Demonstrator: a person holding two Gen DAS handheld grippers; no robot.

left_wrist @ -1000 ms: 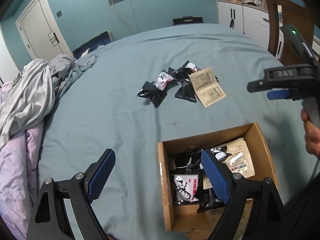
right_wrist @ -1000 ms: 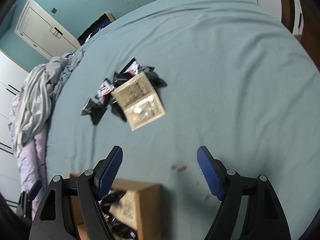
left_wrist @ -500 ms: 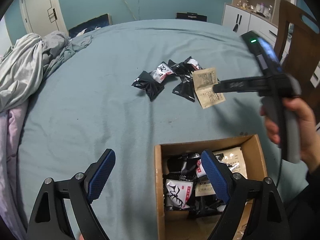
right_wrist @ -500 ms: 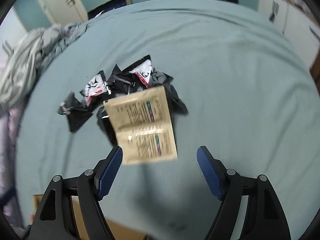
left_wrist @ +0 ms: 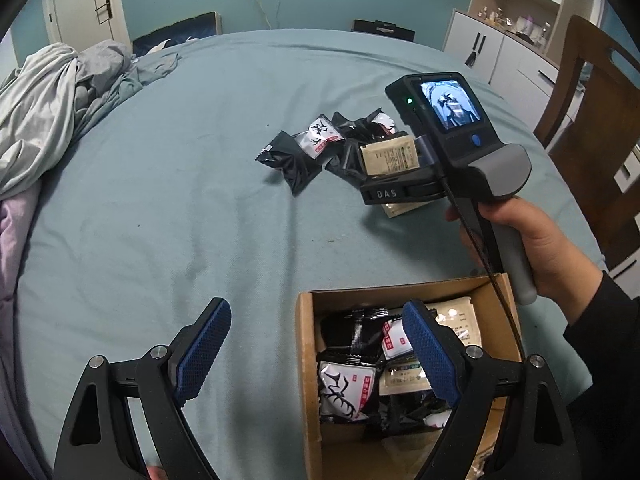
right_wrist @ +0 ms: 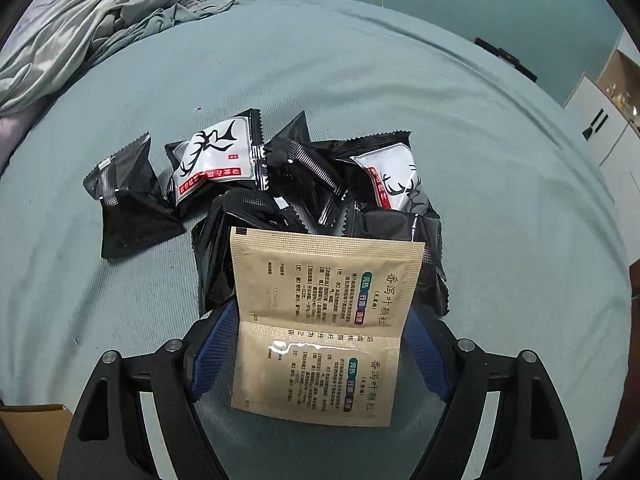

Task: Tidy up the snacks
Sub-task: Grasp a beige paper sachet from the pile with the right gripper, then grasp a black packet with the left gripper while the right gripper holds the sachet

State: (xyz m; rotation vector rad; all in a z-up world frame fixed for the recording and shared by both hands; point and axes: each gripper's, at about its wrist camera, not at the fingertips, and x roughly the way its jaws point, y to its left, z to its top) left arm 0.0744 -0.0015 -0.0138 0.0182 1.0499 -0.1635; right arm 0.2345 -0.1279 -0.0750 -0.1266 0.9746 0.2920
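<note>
The right hand-held gripper point(right_wrist: 318, 354) has come down astride the tan sachet point(right_wrist: 324, 324).

Tan double sachet point(right_wrist: 320, 328) flat atop black snack packets point(right_wrist: 224, 164); cardboard box point(left_wrist: 306, 364) part-filled

Home bedroom, bed point(left_wrist: 200, 184) with teal sheet, rumpled bedding point(left_wrist: 48, 104), white cupboards point(left_wrist: 492, 52)

Right hand-held gripper point(right_wrist: 316, 352) is closing in on the tan sachet strip point(right_wrist: 324, 320): a second ago well short of it, near the cardboard box point(left_wrist: 308, 360), now with its open jaws straddling the strip's near half, pads not pressing. Its wrist is rolling level. In the left view the right hand point(left_wrist: 532, 240) is now coming between box and snack pile point(left_wrist: 320, 148).
</note>
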